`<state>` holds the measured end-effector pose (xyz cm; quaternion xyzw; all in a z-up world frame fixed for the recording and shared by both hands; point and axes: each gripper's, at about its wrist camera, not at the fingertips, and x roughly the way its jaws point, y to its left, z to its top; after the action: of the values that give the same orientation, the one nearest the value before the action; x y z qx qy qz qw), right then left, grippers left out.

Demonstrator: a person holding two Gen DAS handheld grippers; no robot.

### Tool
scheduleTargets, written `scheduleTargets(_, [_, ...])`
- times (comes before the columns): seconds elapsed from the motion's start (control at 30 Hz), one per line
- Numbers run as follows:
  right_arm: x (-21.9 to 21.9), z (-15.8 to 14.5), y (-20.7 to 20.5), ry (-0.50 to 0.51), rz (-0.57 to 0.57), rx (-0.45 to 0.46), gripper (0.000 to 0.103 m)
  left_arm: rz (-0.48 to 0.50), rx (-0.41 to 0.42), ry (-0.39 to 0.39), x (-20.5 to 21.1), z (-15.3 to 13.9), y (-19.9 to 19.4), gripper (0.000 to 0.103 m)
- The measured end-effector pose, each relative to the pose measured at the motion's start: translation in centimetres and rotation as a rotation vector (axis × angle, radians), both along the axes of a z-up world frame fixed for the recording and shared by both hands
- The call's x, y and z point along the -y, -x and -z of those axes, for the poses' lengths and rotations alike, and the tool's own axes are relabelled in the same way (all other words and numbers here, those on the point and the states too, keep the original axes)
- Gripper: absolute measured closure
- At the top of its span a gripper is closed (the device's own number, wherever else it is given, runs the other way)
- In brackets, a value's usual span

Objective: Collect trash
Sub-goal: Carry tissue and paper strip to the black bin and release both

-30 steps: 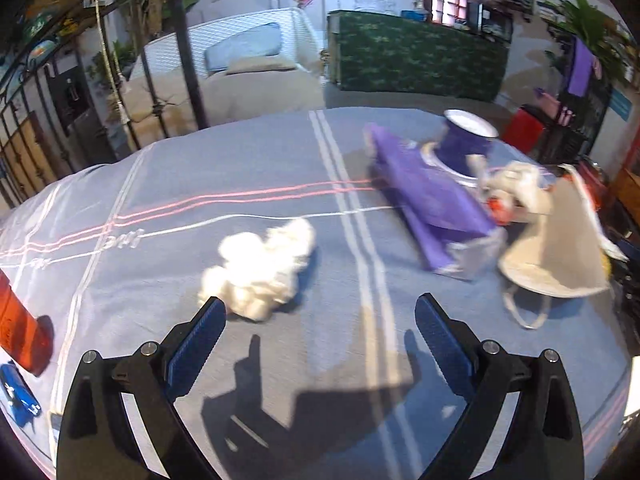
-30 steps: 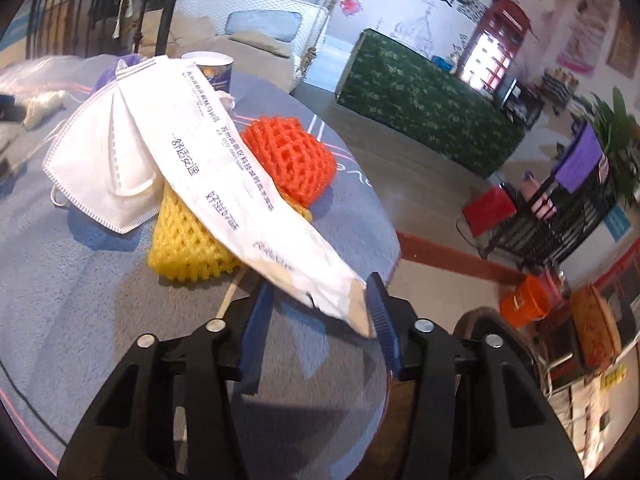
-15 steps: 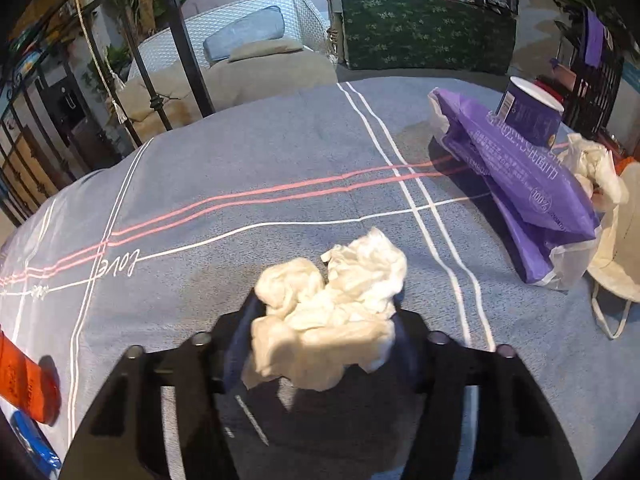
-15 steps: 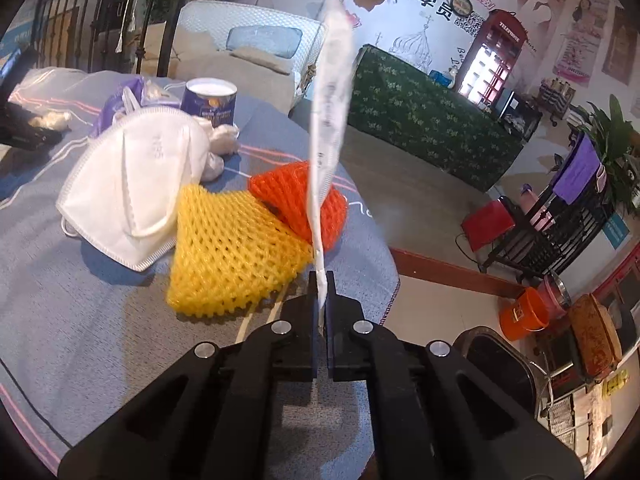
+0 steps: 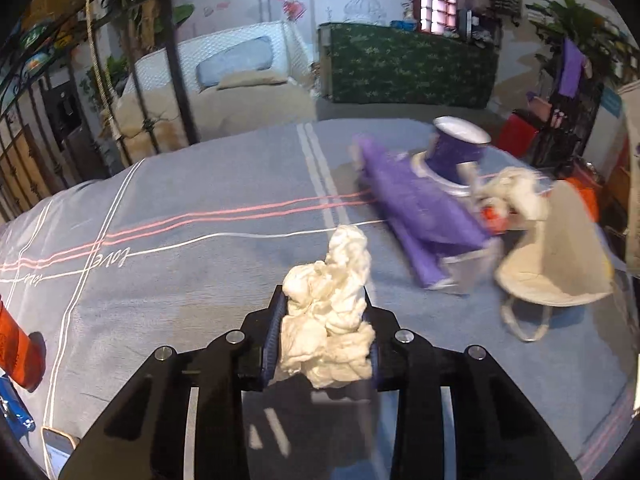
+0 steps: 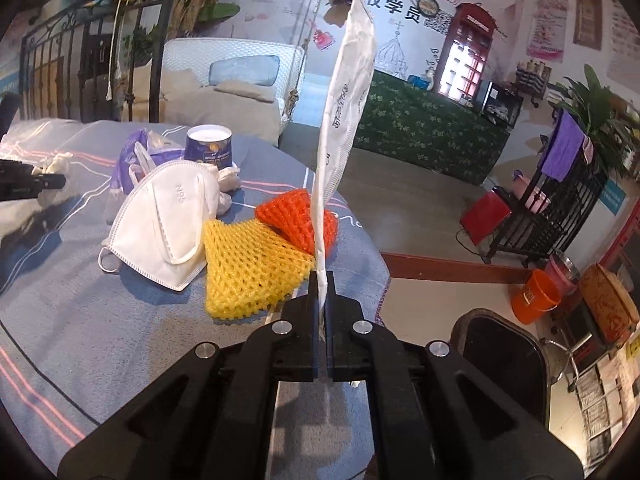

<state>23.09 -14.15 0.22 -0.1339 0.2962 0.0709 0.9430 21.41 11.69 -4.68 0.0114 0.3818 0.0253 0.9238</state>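
My left gripper [image 5: 322, 332] is shut on a crumpled white tissue [image 5: 332, 312] and holds it above the grey-blue tablecloth [image 5: 180, 272]. My right gripper [image 6: 320, 280] is shut on a long white paper wrapper [image 6: 344, 96] that stands upright from the jaws. On the table lie a white N95 mask [image 6: 168, 224], a yellow foam net [image 6: 248, 268], an orange foam net [image 6: 292, 220], a purple bag [image 5: 420, 216] and a purple paper cup [image 5: 456, 148]. The left gripper also shows at the left edge of the right wrist view [image 6: 52, 182].
A dark bin [image 6: 504, 356] stands on the floor right of the table edge, with an orange bucket [image 6: 536, 292] beyond it. An orange can [image 5: 16, 356], a blue object [image 5: 12, 408] and a phone [image 5: 58, 446] lie at the table's left. More crumpled tissue [image 5: 516, 192] sits by the cup.
My left gripper moved onto the tissue, shut on it and lifted it. My right gripper shut on the wrapper's end and raised it upright off the mask and nets.
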Motion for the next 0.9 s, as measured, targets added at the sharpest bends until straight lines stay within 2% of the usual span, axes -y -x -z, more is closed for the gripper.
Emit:
scheduleTargets(0.2, [2.1,-0.2,1.6,-0.028,0.06,0.005,0.1,0.153,0.073,0.054,6.4,-2.3,1.3,0.07])
scheduleTargets(0.4, [5.2,-0.1,3.1,-0.06,0.152,-0.002,0.1,0.306,0.103,0.12,12.9,-3.3,1.8,0.07])
scheduleTargets(0.63, [9.6,0.9,4.2,-0.081,0.27,-0.024,0.1,0.457,0.091,0.164,20.1,-3.1,2.1,0.07])
scheduleTargets(0.9, [14.8,3.6,3.5,-0.099,0.395,-0.093,0.1,0.609,0.063,0.194,26.6,-2.7,2.1,0.07])
